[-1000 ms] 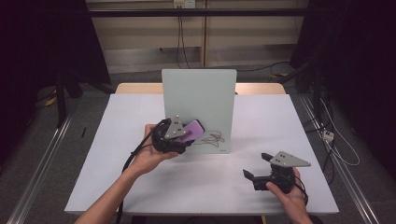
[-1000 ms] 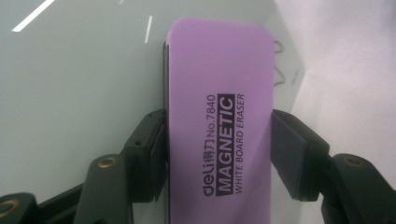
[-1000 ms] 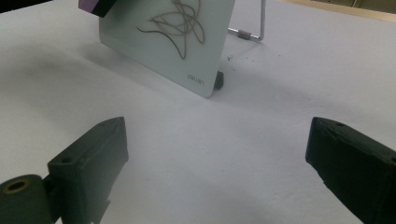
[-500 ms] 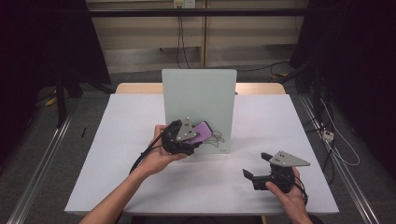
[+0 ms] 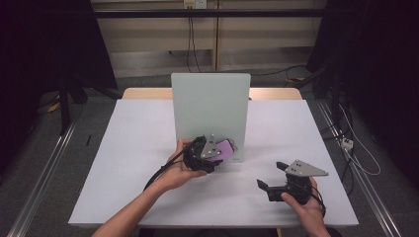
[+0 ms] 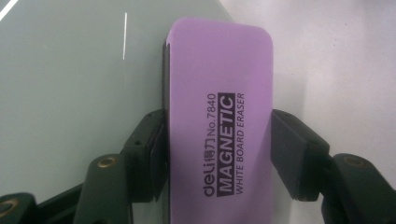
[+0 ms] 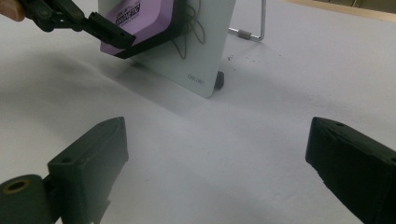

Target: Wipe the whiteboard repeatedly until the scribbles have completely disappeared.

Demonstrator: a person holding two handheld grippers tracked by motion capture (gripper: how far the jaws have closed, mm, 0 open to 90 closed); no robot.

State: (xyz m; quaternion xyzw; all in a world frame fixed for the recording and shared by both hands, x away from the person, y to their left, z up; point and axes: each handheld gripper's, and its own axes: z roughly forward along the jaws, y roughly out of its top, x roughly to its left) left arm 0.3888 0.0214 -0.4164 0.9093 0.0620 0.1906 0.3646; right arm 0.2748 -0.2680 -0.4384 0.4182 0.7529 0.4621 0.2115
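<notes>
Two tools are out: the left tool [image 5: 213, 159] is clamped across the purple eraser [image 5: 223, 150], long axis pointing away toward the scribble low on the upright whiteboard [image 5: 210, 103], while the right tool [image 5: 276, 178] rests spread apart, near right on the surface [image 5: 128, 148].

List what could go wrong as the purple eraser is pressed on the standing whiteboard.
The pale upright whiteboard leans on a thin wire stand, so pressure might tip or slide it. The left gripper clamps the purple magnetic eraser by its sides; it could twist, missing the scribble.
</notes>
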